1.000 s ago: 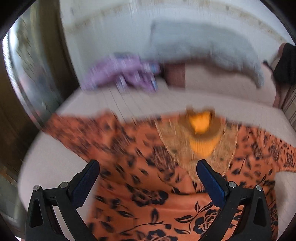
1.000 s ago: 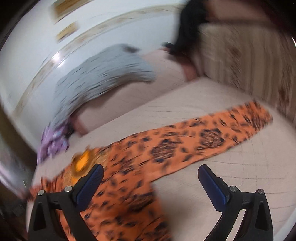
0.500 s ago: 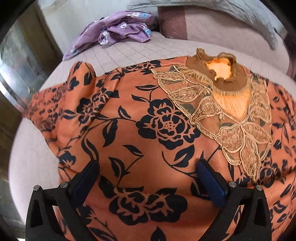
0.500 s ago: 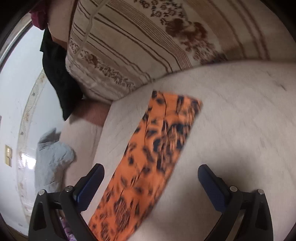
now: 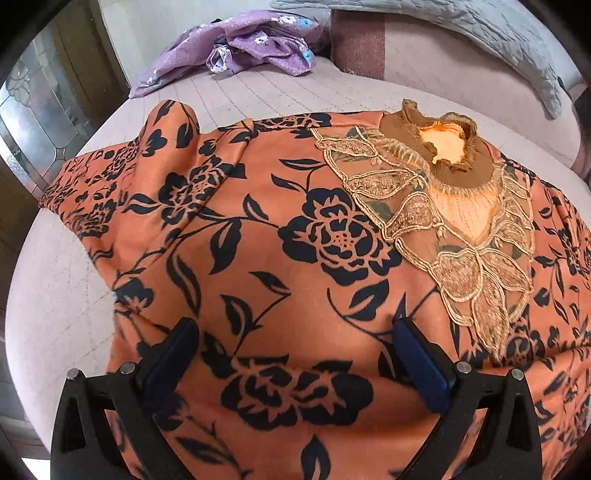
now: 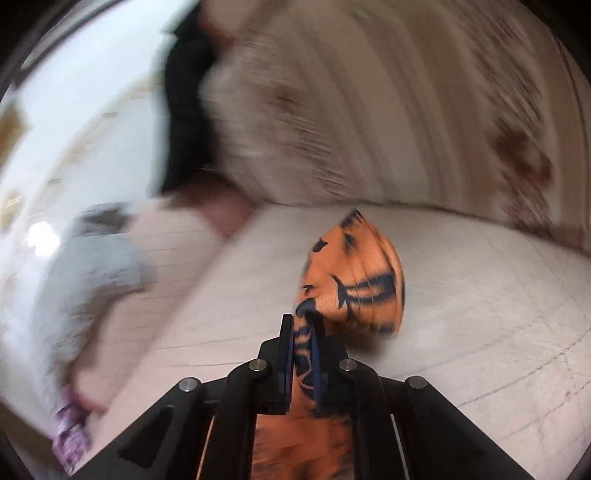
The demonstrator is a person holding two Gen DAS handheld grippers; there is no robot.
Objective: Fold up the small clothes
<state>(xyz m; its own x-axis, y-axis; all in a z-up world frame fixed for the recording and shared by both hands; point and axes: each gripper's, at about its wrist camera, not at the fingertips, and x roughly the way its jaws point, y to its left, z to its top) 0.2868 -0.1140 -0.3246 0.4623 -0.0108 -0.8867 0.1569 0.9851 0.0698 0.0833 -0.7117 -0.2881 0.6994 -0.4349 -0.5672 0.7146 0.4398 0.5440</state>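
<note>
Claws differ sharply between the two views. At the bottom of the left wrist view the left claw (image 5: 291, 354) stands wide apart, its blue pads (image 5: 421, 363) low over the orange top (image 5: 280, 258), though contact with the cloth cannot be told. At bottom centre of the blurred right wrist view the right claw (image 6: 301, 332) is pinched together on a fold of the same orange top (image 6: 354, 280), which bunches up just past the tips at centre frame. The garment lies spread on the pale bed (image 5: 62, 295), front up, with black roses and leaves, a gold lace yoke (image 5: 454, 236) at the right and a ruffled brown collar above it. A crumpled purple cloth (image 5: 251, 44) sits at the upper left, a grey quilt (image 5: 480, 26) at the upper right.
</note>
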